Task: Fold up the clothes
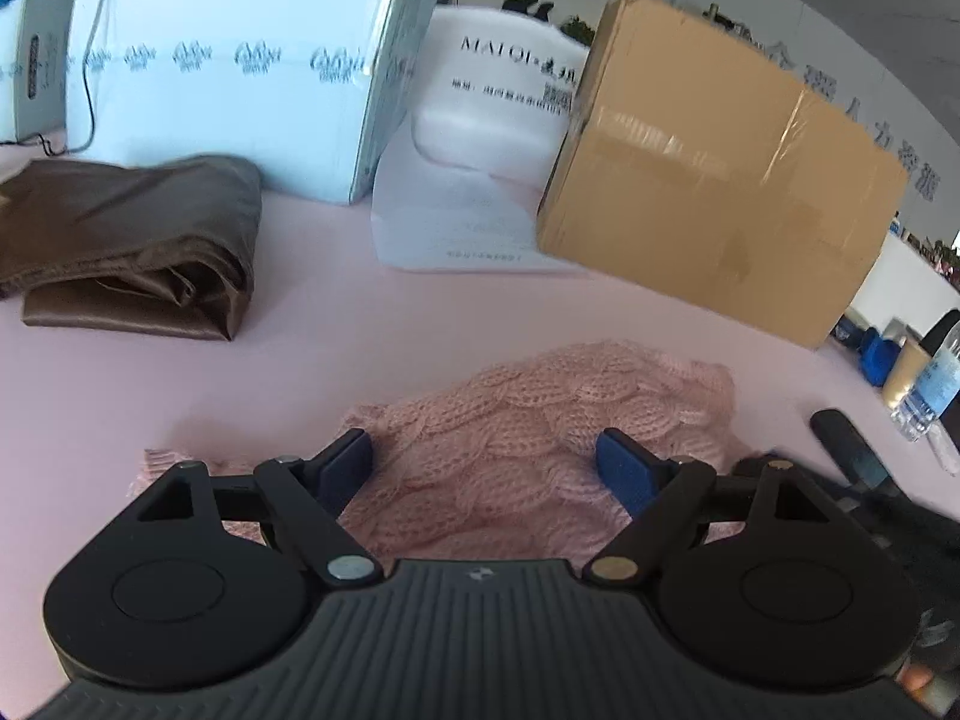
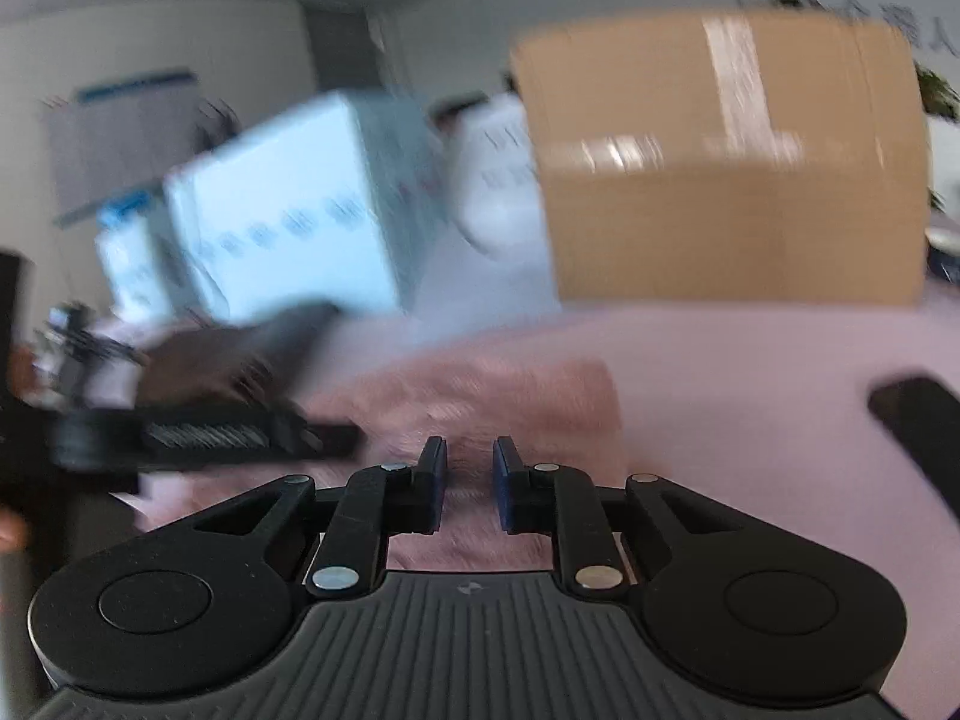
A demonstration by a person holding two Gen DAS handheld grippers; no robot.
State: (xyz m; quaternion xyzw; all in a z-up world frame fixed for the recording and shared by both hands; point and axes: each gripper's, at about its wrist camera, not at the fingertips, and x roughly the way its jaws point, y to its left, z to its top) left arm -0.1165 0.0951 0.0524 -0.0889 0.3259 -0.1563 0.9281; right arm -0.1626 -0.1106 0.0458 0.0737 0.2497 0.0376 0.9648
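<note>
We see a pink knit sweater (image 1: 516,450) lying bunched on the pale pink surface (image 1: 360,330), just ahead of our left tongs (image 1: 486,462). Its yarn is fuzzy and open, worked in raised cable loops, and the heap is lumpy instead of flat. Its long axis runs from near left to far right, with a thin ribbed edge trailing out at the near left. Our left tongs stand wide apart, their blue pads (image 1: 345,465) spread over the knit with nothing clamped between them.

In the right wrist view, which is blurred by motion, our right tongs (image 2: 469,483) are drawn close but a narrow gap shows between the blue pads (image 2: 504,480); the pink sweater (image 2: 480,402) lies under and beyond them, and we cannot tell whether any yarn is pinched.

Far left on the surface lies a folded brown garment (image 1: 132,246), smooth and slightly glossy, creased in flat layers. Behind it stands a pale blue printed box (image 1: 228,66); to its right a white foam box (image 1: 498,96) sits on a white sheet (image 1: 444,216). A taped brown cardboard box (image 1: 720,174) stands far right, and a clear water bottle (image 1: 933,384) at the right edge.
</note>
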